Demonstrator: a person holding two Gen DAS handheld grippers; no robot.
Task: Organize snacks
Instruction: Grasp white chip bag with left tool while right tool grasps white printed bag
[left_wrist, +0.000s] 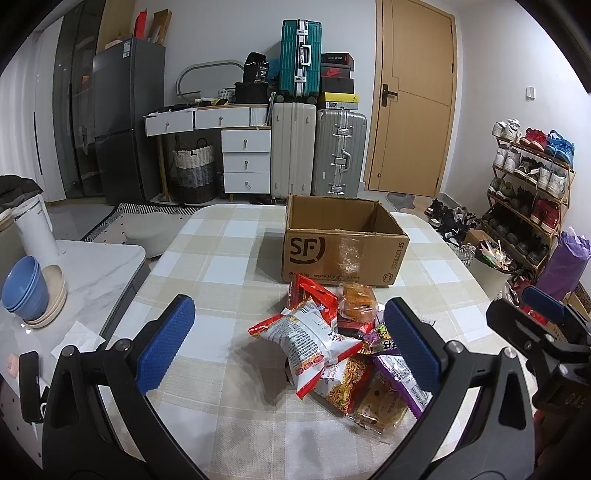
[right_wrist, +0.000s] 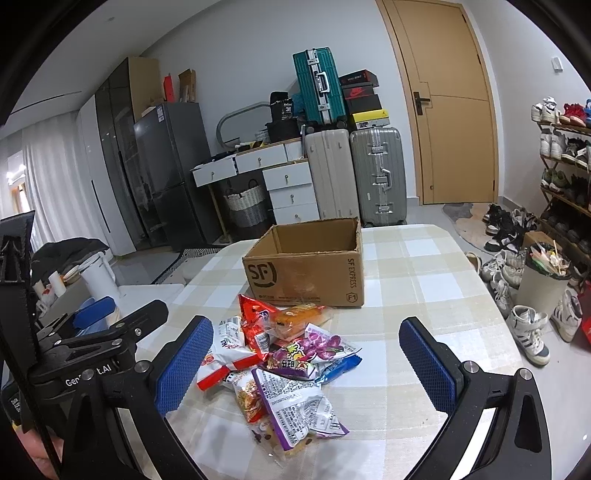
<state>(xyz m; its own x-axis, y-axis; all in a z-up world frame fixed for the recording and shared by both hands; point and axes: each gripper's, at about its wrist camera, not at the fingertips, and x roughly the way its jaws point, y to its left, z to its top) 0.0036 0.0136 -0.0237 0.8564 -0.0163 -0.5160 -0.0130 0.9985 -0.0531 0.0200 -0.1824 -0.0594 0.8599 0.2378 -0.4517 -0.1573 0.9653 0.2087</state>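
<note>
Both grippers I hold low over the near edge of the table: the left gripper and the right gripper have their blue fingers spread wide, pinching nothing. Between the fingers I see the pile of snack packets lying on the checked cloth. Just behind the pile stands the open cardboard box, near the middle of the table.

Even indoor light, soft shadows, sharp centre, fisheye bending, dark corners
</note>
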